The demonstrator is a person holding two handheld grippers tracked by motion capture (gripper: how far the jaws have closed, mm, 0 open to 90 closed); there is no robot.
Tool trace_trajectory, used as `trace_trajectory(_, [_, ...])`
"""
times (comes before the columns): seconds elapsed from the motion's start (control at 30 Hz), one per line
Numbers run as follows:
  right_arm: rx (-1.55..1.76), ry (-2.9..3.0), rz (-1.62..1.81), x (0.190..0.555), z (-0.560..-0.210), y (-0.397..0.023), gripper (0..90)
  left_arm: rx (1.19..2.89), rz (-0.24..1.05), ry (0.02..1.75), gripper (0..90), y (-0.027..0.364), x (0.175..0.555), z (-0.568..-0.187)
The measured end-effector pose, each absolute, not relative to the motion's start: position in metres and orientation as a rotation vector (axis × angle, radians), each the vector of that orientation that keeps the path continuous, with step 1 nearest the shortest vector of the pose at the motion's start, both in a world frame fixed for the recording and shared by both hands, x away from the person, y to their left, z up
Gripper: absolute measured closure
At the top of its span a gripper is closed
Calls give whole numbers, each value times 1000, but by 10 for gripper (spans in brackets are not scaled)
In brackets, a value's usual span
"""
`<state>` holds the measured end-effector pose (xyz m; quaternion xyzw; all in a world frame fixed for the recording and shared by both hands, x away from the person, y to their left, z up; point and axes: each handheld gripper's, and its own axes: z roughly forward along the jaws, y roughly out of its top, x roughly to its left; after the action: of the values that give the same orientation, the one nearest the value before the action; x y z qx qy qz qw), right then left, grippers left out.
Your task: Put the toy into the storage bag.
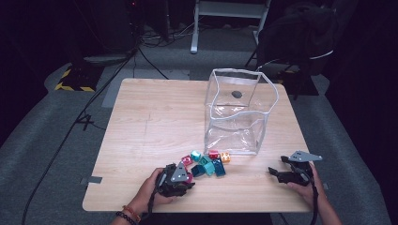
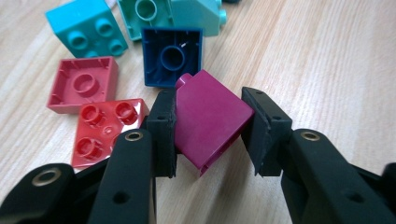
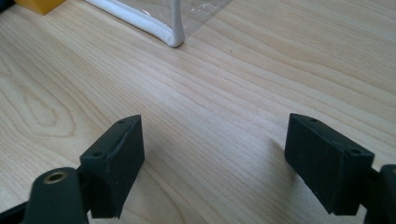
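- High view: the left gripper (image 1: 185,180) sits near the table's (image 1: 150,122) near edge, at the near-left fringe of the brick cluster (image 1: 206,164) — the magenta brick (image 1: 189,177) is just a sliver of colour at its tips. The clear bag (image 1: 239,112) stands open-topped beyond the cluster, toward the far right corner, so the coming carry looks to run away from the near edge and rightward. The right gripper (image 1: 277,173) rests well apart by the right edge, nearer the bag but empty.
- Left gripper view: the jaws are narrowed onto the magenta brick (image 2: 210,119), pads (image 2: 163,133) pressing both flat sides. It sits tilted between them — long axis slanting from far-left to near-right, stud (image 2: 183,81) pointing toward the dark blue brick (image 2: 172,57), hollow underside toward the camera.
- Right gripper view: its jaws stand wide over bare wood, nothing between them; the bag's white-edged corner (image 3: 170,36) lies ahead.
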<state>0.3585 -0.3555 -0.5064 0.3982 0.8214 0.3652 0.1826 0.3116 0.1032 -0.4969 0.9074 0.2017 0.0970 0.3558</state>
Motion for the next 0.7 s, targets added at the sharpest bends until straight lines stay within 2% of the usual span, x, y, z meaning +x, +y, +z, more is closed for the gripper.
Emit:
trace_trajectory(0.47, [1119,2322,1029,358,-506,-355,204,2242,303,614,595,132,321,-474])
trace_trajectory(0.7, [1119,2321,1028,358,-506,-355,204,2155,364,624,595,136,334,-443])
